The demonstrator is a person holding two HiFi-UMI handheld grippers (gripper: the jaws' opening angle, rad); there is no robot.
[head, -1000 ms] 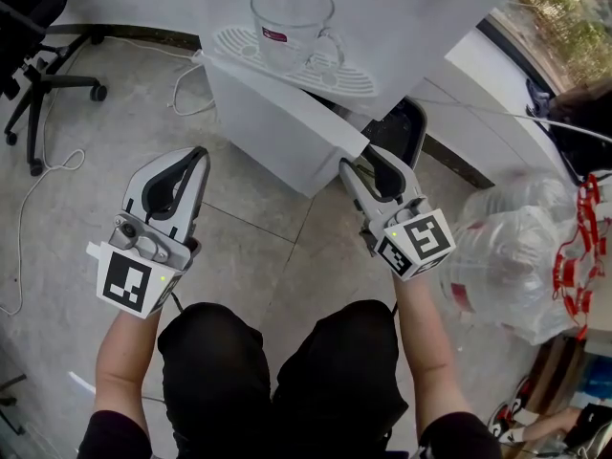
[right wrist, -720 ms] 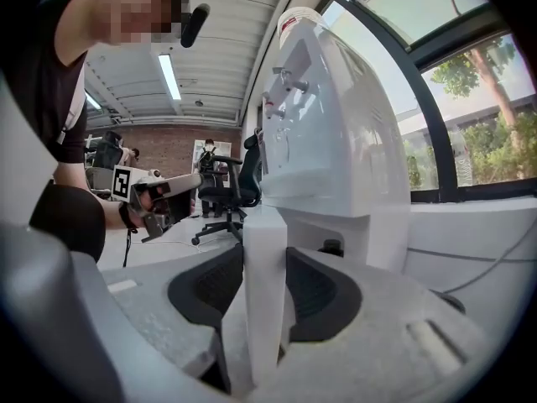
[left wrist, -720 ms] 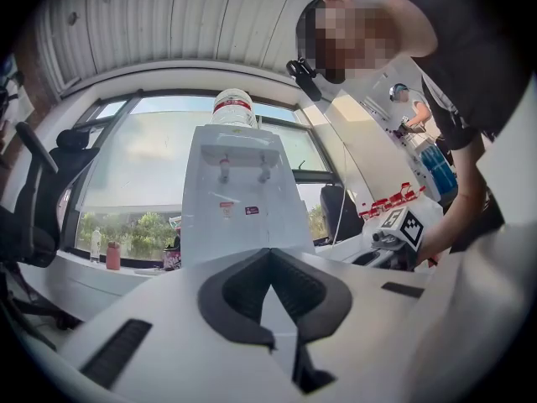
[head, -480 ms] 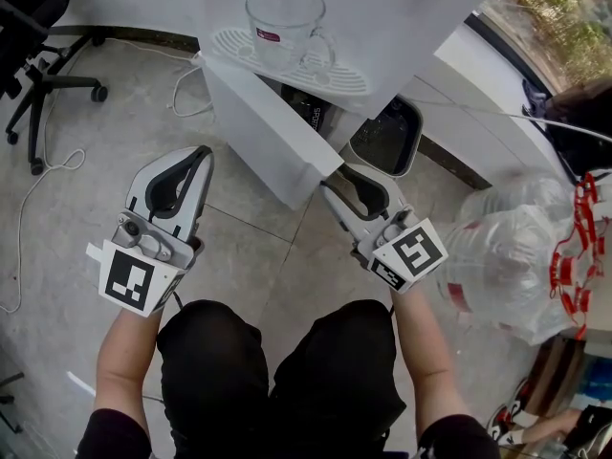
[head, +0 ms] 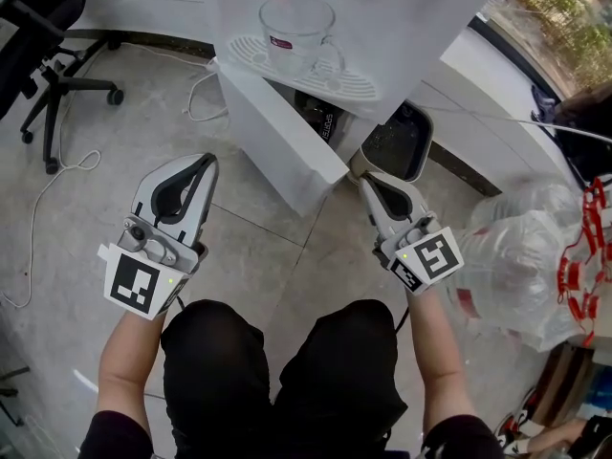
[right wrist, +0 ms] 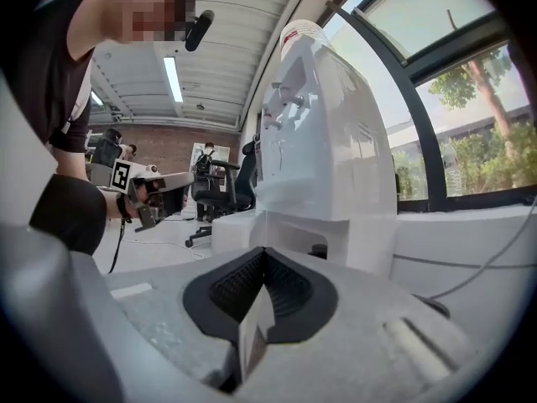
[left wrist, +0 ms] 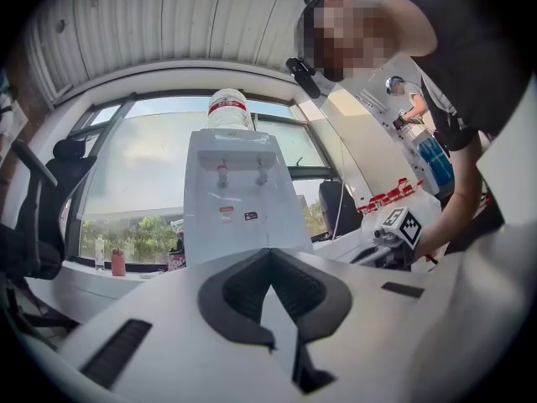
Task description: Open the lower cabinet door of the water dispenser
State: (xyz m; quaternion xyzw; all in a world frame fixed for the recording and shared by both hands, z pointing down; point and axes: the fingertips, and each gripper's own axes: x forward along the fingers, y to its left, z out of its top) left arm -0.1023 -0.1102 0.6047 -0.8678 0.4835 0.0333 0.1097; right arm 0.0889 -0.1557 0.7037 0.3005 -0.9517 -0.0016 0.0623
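At far left an office chair (head: 43, 36) stands on the tiled floor (head: 105, 132), with a loose cable (head: 43, 194) trailing beside it. Between that chair and the water dispenser (head: 402, 17) the floor lies open. The left gripper (head: 204, 163) hangs over this stretch, well apart from the dispenser, its fingers pressed together on nothing.

The lower cabinet door (head: 277, 127) stands swung out toward the person. Its free edge is the nearest hard line, and the dark cabinet interior shows behind it. Above, a glass jug (head: 292, 22) sits on the drip tray (head: 335, 79).

The right gripper (head: 368, 178) points at the gap just right of the door's free edge (whether it touches that edge cannot be told). Its jaws have just been closing and meet with nothing between them. Right of it, a black bin (head: 394, 142) and clear plastic bags (head: 516, 247) crowd the floor.

Only the left gripper view shows the dispenser's front, with two taps (left wrist: 222, 175) and the bottle (left wrist: 228, 112) on top. Only the right gripper view shows it from the side, the cabinet's opening ahead of the closed pads.
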